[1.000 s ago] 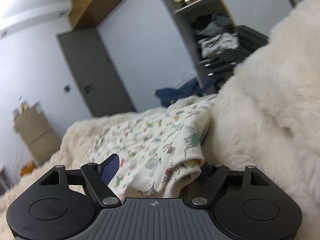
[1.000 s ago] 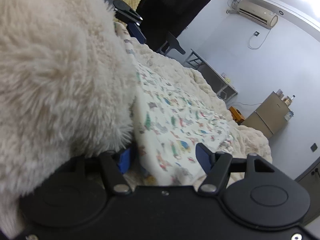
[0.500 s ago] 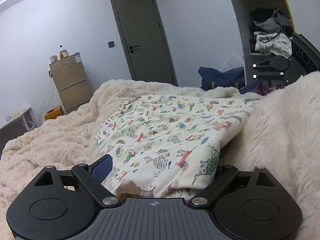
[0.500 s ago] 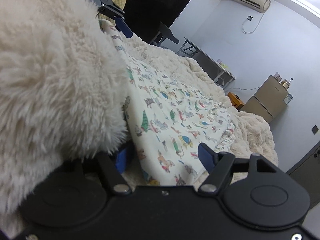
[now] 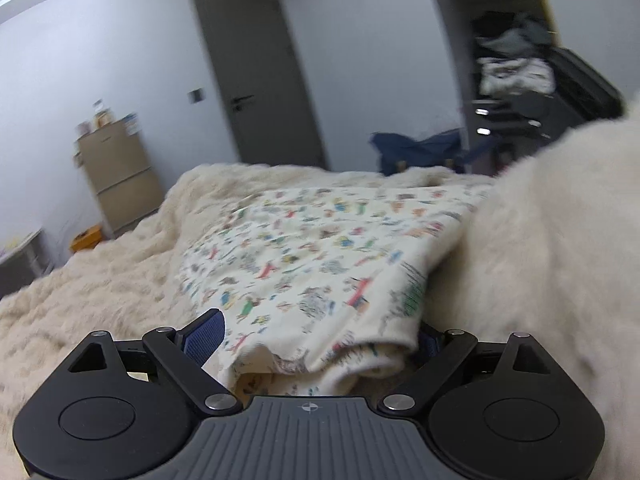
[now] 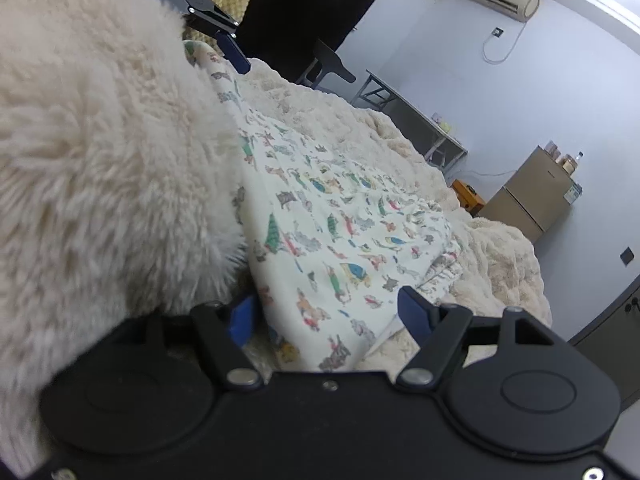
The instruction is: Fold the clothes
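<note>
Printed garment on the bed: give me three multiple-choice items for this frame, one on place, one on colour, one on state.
1. Where does the printed garment lie?
A. on the fluffy cream blanket
B. on the shelf
C. on the floor

2. What colour are the pads of the left gripper?
A. red
B. blue
C. white

3. How does the right gripper stand to the garment?
A. shut beside it
B. clamped tight on it
C. jaws apart, the hem between them

Answers:
1 A, the blanket spreads out all around it.
2 B, the left pad shows dark blue.
3 C, both blue pads stand clear of the cloth in the right wrist view.
</note>
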Available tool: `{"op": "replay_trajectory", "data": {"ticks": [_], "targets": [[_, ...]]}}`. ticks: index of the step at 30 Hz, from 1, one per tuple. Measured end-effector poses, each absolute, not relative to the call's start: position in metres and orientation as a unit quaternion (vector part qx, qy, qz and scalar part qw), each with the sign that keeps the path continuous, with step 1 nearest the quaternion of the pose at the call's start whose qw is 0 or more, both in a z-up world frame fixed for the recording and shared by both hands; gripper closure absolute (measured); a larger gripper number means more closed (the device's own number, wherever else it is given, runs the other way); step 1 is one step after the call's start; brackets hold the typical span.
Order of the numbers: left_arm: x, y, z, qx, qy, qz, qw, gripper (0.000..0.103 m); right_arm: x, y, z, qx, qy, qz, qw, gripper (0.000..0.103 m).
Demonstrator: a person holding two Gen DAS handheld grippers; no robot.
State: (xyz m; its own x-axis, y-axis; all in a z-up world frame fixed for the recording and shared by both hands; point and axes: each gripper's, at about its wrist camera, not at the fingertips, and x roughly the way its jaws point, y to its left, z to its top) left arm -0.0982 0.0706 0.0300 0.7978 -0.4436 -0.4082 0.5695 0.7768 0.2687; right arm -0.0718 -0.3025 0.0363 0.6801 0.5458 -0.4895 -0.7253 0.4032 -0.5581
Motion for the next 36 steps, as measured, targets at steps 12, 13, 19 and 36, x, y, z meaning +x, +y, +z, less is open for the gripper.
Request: {"op": "replay_trajectory", "data": {"ticks": [12,13,19,36], "targets": [[-0.107,0.065,0.023,0.224,0.095,-0.312,0.918,0.014,-0.068,-0.301,0.029,-0.388,0.091,0.379,0.835,0.029],[-0.108,0.062,0.023,0.232,0.084,-0.314,0.917,0.014,-0.067,-0.302,0.029,-0.386,0.088,0.377,0.837,0.028],[-0.105,0.059,0.017,0.222,0.089,-0.332,0.913,0.035,-0.059,-0.304,0.026,-0.354,0.086,0.379,0.851,0.026],[-0.111,0.074,0.019,0.227,0.136,-0.397,0.879,0.075,-0.069,-0.296,0.023,-0.359,0.111,0.408,0.832,0.055]]}}
